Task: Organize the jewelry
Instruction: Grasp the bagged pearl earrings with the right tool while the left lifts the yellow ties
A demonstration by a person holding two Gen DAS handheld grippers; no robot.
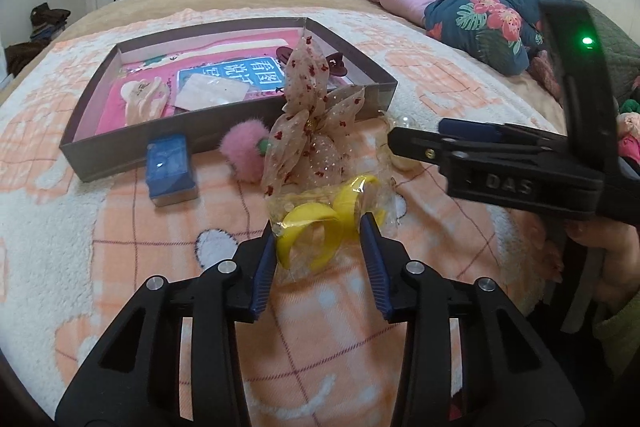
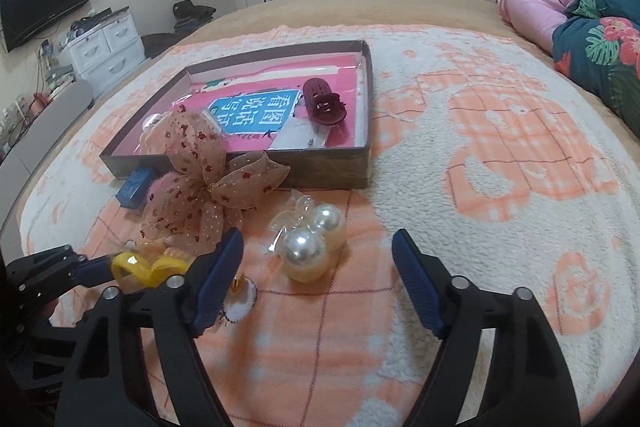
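Note:
A clear bag with yellow rings (image 1: 320,227) lies on the blanket between the open fingers of my left gripper (image 1: 318,233), not clamped. It also shows in the right wrist view (image 2: 138,269). A sheer beige bow with red dots (image 1: 312,119) (image 2: 204,183) stands just beyond it. A shallow grey box (image 1: 104,143) (image 2: 328,169) holds a cream claw clip (image 1: 146,99), a dark red clip (image 2: 324,103) and small packets. My right gripper (image 2: 318,247) is open above big pearl earrings in a bag (image 2: 310,243).
A blue box (image 1: 170,167) and a pink pom-pom (image 1: 242,151) lie in front of the grey box. A small cream piece (image 2: 238,301) lies by my right gripper's left finger. Pink and floral bedding (image 1: 472,7) is piled at the right. White wardrobes stand behind.

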